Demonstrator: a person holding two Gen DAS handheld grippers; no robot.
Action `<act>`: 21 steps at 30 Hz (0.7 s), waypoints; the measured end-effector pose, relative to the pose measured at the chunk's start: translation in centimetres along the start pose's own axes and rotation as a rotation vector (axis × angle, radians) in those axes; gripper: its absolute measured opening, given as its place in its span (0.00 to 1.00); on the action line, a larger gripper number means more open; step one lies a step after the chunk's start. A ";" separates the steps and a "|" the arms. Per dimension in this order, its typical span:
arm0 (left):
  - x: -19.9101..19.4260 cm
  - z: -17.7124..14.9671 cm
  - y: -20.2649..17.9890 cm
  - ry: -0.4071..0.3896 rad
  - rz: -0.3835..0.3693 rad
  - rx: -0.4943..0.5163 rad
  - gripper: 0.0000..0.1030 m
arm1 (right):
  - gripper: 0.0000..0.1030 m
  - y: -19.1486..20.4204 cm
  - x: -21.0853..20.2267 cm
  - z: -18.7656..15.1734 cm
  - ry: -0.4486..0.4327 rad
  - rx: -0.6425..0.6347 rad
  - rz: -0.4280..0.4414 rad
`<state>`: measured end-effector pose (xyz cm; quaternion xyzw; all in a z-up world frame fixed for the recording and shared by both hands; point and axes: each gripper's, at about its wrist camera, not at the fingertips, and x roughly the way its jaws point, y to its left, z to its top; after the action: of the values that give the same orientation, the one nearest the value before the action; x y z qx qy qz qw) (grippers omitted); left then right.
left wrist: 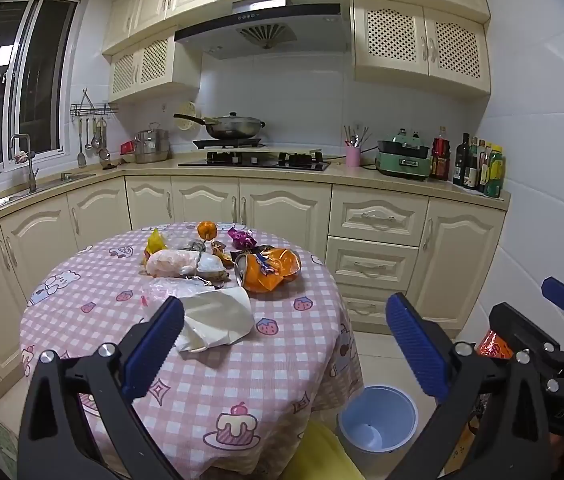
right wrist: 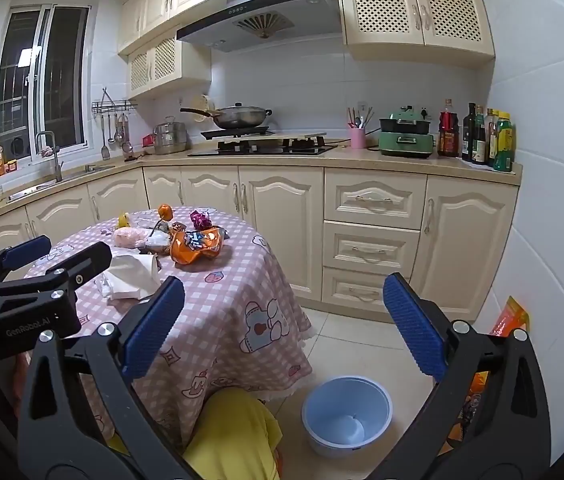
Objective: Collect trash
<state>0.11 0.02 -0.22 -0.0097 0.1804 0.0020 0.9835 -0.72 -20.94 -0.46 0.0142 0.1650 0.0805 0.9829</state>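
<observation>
A round table with a pink checked cloth (left wrist: 185, 392) (right wrist: 221, 300) holds a pile of trash: a crumpled white paper (left wrist: 217, 316) (right wrist: 129, 276), an orange foil bag (left wrist: 271, 270) (right wrist: 197, 246), a pinkish plastic bag (left wrist: 171, 262) (right wrist: 131, 236), a purple wrapper (left wrist: 241, 238) (right wrist: 200, 219), a yellow wrapper (left wrist: 155, 242) and an orange fruit (left wrist: 207, 230) (right wrist: 165, 211). A pale blue bin (left wrist: 378, 420) (right wrist: 346, 414) stands empty on the floor beside the table. My left gripper (left wrist: 286, 344) is open and empty above the table's near side. My right gripper (right wrist: 284, 320) is open and empty above the floor.
Cream kitchen cabinets and a counter (left wrist: 362, 178) run behind the table, with a hob, a wok, a green cooker and bottles. An orange packet (right wrist: 512, 318) leans at the right wall. Yellow clothing (right wrist: 233, 436) shows at the bottom. The other gripper shows in each view (left wrist: 554, 344) (right wrist: 25, 280).
</observation>
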 end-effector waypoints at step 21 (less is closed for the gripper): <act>0.5 -0.3 -0.4 0.022 -0.007 0.014 0.96 | 0.95 -0.6 0.2 -0.5 0.016 0.025 0.004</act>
<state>0.44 -0.39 -0.66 -0.0036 0.1913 -0.0026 0.9815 -0.62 -21.47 -0.98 0.0260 0.1736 0.0807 0.9812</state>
